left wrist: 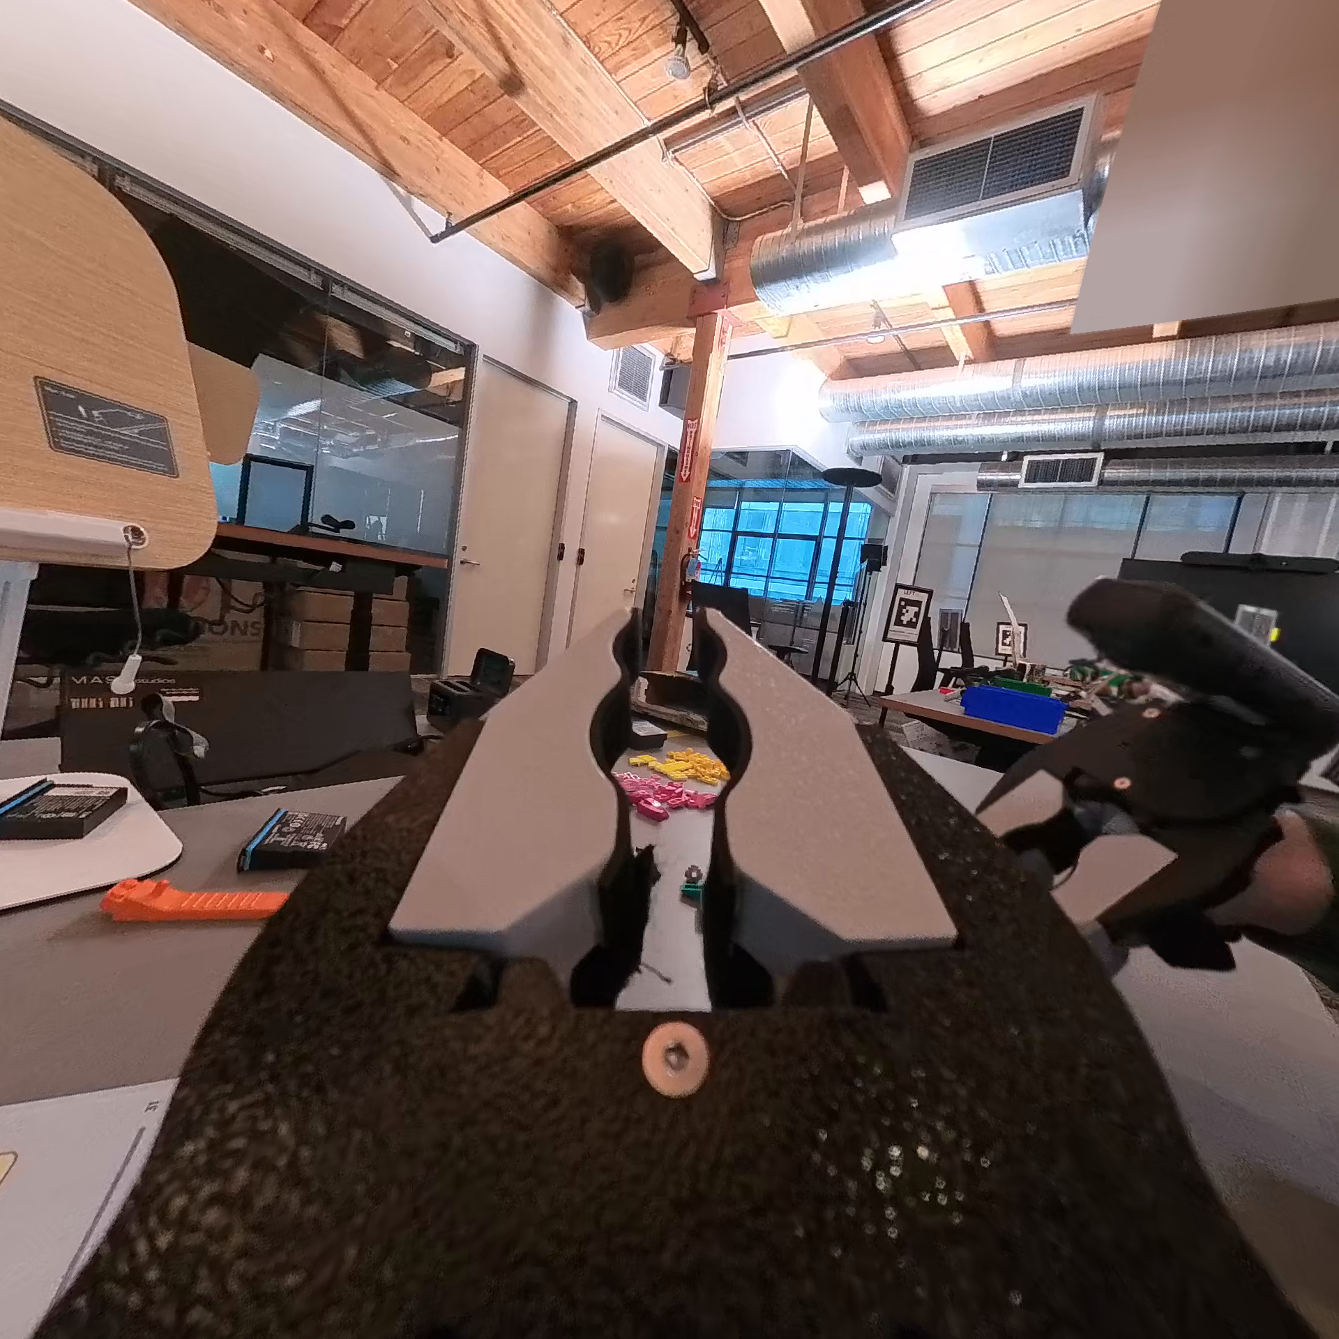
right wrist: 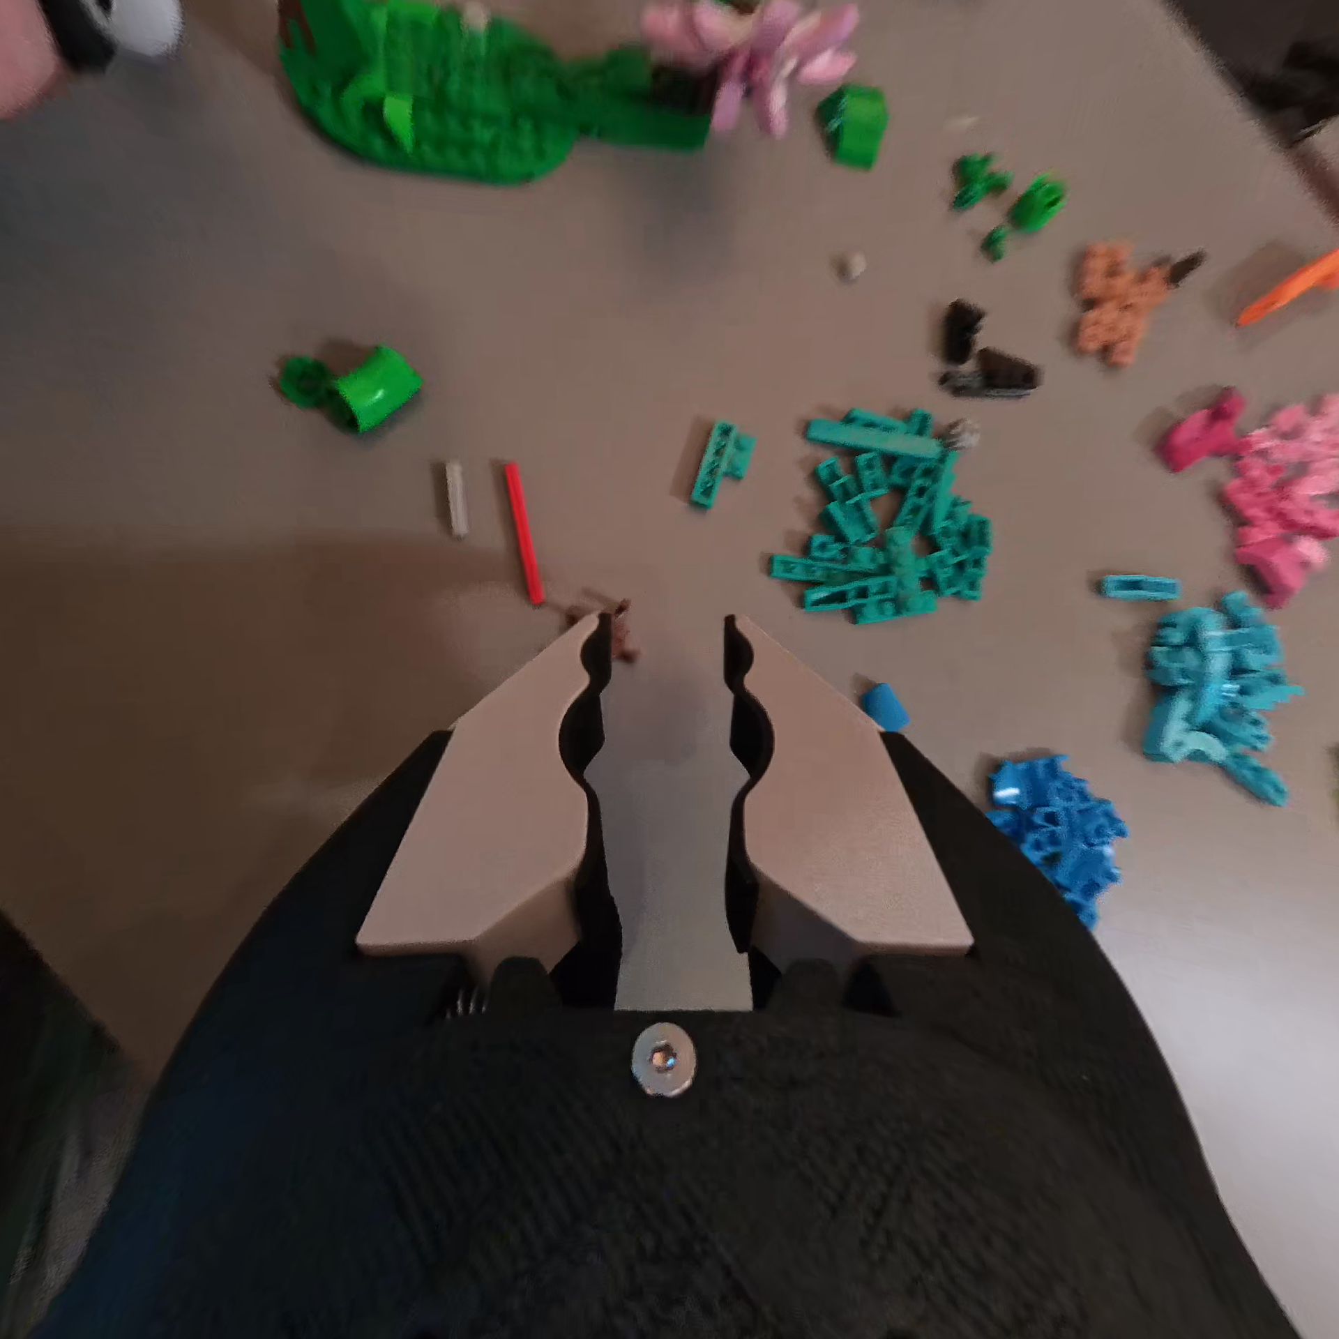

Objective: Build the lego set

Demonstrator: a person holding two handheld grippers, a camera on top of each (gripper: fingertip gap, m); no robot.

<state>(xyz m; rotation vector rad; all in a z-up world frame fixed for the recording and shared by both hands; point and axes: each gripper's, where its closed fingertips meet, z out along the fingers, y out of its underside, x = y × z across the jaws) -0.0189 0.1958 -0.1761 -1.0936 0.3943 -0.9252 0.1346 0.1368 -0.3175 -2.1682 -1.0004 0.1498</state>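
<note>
Left claw (left wrist: 668, 627) nearly pressed together, empty; right claw (right wrist: 663, 622) spread, empty, above surface (right wrist: 217, 652) near teal bricks (right wrist: 887, 514).

Two dark battery packs (left wrist: 293, 840) lie on the grey table (left wrist: 109, 1014) (one on a white tray (left wrist: 109, 862)).

Left gripper (left wrist: 670, 616) raised and angled nearly level, looking out across the room, grey fingers (left wrist: 522, 790) drawn close with only a narrow gap at the tips, nothing visible between them. Right gripper (right wrist: 663, 617) pointed steeply downward, fingers (right wrist: 826, 797) spread apart and empty; seen also far right in the left wrist view, gripped by a hand (left wrist: 1297, 880).
</note>
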